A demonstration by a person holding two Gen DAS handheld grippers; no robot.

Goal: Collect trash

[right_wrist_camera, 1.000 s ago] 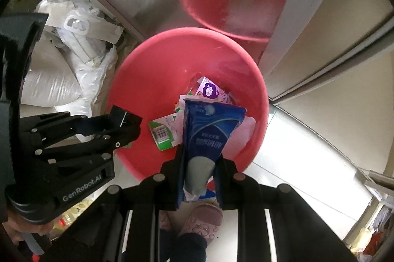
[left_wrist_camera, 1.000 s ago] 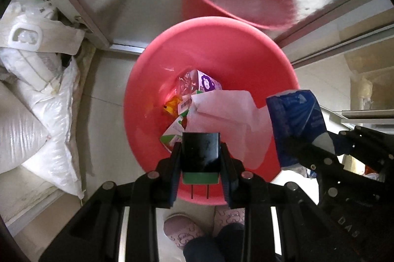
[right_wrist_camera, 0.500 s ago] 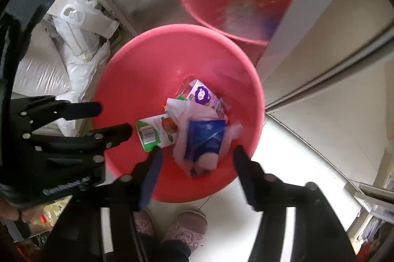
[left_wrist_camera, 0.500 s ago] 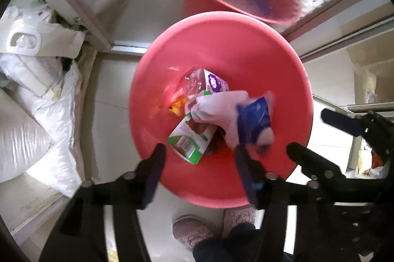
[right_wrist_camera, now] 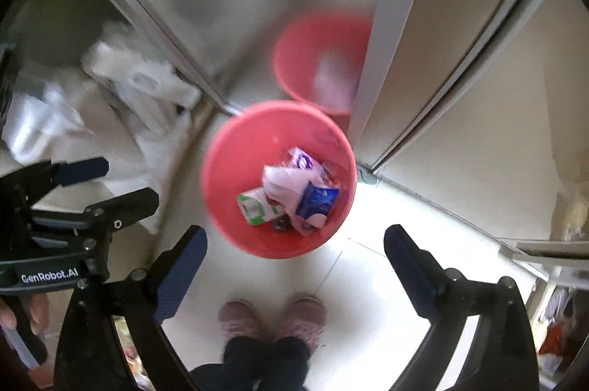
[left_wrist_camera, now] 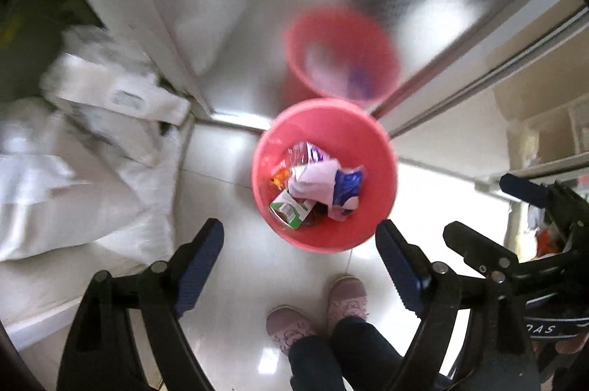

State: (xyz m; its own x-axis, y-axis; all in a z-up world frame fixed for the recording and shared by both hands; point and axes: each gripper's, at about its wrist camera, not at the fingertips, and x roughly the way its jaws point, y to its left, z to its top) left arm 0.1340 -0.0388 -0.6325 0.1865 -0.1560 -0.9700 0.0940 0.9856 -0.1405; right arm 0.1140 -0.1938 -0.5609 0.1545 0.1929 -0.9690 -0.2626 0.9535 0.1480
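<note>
Two grippers hung above a red bin on the pale tiled floor, both pointing down at it. The left gripper had its jaws spread and still opening, with nothing between them; the right gripper was likewise opening wide and empty. Inside the bin lay the trash: a blue packet on the right, a crumpled white wrapper in the middle and a green-and-white carton on the near left. A purple-printed piece sat at the far side, too blurred to name. Just beyond the bin stood a shiny metal panel that mirrored it. White sacks were piled to the left. Near the bin were the person's pink slippers.
</note>
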